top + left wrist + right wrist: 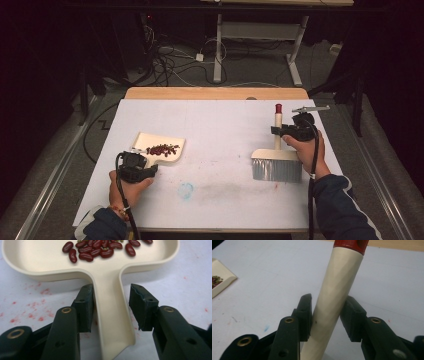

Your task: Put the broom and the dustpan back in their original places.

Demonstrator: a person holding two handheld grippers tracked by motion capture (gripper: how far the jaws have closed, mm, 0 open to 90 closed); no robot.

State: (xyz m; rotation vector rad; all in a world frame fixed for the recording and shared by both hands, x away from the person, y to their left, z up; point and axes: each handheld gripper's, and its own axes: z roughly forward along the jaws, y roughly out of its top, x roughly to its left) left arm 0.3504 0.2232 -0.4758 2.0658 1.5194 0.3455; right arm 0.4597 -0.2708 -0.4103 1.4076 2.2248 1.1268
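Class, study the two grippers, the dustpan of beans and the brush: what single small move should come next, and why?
Probably lift the left gripper back off the dustpan. Its jaws stand apart around the handle, with a gap at one pad, and the red beans already lie in the pan on the table. The right gripper has its jaws about the brush handle, so that side looks nearly finished too.

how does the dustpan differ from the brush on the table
The dustpan lies at the left of the table with dark red beans in its tray; the brush lies at the right and carries nothing. The dustpan is a flat, shallow tray with a short flat handle; the brush has a round handle with a red end and grey bristles. Both are cream plastic, and each handle lies between a gripper's jaws.
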